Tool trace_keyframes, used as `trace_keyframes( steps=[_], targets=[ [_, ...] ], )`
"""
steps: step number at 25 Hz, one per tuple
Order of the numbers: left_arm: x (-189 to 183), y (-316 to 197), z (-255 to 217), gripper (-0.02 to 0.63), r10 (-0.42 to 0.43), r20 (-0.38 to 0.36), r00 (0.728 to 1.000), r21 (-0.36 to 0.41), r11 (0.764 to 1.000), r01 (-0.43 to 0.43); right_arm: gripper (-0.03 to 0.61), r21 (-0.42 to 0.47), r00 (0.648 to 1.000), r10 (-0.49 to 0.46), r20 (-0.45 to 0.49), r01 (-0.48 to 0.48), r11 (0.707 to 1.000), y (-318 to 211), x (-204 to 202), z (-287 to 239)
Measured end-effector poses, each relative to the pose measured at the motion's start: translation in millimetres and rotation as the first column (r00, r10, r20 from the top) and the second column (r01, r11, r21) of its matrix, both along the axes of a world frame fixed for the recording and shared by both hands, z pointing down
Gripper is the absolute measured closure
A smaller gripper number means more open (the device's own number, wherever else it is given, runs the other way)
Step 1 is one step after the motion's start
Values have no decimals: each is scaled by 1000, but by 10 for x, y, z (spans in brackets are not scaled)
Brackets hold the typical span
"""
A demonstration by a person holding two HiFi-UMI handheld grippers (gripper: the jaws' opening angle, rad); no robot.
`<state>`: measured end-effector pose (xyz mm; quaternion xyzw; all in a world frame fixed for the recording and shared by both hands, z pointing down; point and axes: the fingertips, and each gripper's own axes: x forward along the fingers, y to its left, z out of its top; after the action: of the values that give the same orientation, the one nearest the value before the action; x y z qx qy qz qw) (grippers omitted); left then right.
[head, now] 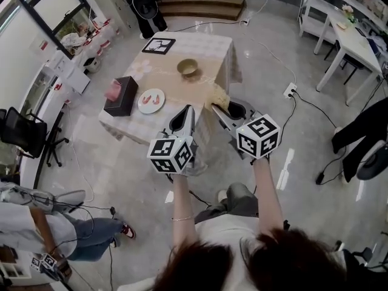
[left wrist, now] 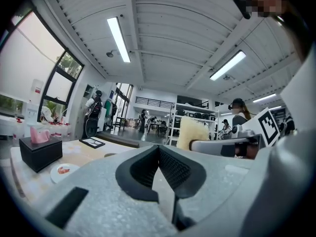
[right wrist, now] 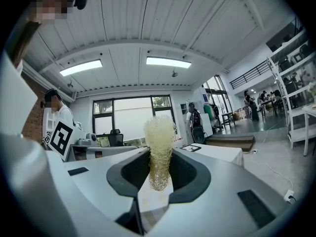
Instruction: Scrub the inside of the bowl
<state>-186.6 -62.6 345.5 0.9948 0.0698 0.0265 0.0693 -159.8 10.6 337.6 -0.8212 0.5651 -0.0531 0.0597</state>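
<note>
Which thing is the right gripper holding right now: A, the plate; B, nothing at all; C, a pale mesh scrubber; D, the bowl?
C: the right gripper is closed on the scrubber, while the bowl and plate sit on the table.

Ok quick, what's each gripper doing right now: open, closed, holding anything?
Left gripper: closed, nothing between its jaws.
Right gripper: closed on the loofah scrubber.
</note>
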Motion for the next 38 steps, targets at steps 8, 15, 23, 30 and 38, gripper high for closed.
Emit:
trace_keyframes(
  steps=[8,15,23,30,38],
  targets=[
    [77,-84,72,603,13,17,1000,-5,1000,-13,483,-8,1000,9,25,-8,1000,-97,129,78],
    [198,-176,181,603,1,40,999,-24,1000,0,483,-9,999,0,39,0,1000,-188,296,139],
    [590,-305,249,603,-42,67,997,-20,999,43,483,-5,996,-47,78,48,999,-375,726,241],
    [1065,-411,286,603,-79,83,993,-35,996,82,483,-21,991,-94,91,97,995,-509,1195,263],
    [1580,-484,265,603,-116,67,991,-39,992,119,483,-35,976,-192,100,196,980,-679,1634,307]
  ],
)
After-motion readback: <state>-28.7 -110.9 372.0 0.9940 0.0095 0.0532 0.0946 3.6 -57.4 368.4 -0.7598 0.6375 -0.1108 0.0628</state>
